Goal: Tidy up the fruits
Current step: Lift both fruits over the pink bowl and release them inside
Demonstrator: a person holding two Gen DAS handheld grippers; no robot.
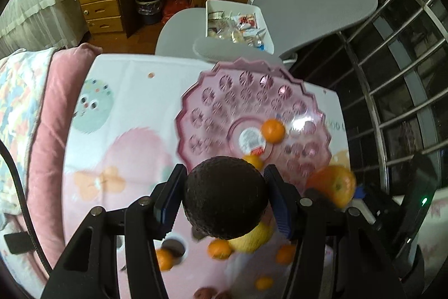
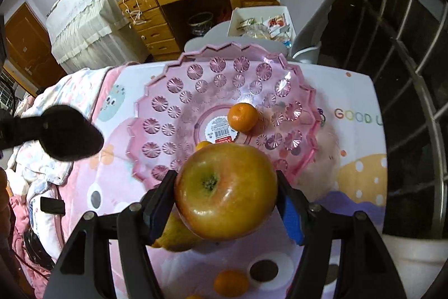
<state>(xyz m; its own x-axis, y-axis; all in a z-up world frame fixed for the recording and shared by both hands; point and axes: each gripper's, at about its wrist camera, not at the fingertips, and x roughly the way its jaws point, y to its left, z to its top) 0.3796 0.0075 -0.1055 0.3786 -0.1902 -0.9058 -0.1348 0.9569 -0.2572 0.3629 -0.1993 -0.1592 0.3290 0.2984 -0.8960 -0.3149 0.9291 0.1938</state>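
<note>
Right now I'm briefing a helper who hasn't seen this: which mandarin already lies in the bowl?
Find the pink scalloped plastic bowl on the patterned cloth. Beside the barcode sticker at its centre sits a whole mandarin. It alone lies fully exposed inside; the others lie loose on the cloth.

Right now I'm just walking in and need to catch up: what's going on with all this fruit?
Someone is sorting fruit into a pink plate on a patterned cloth, with a gripper in each hand. The left gripper is shut on a dark avocado, held just short of the plate. The right gripper is shut on an apple, held at the plate's near edge. One tangerine already sits in the plate; more fruit lies loose on the cloth nearby.
</note>
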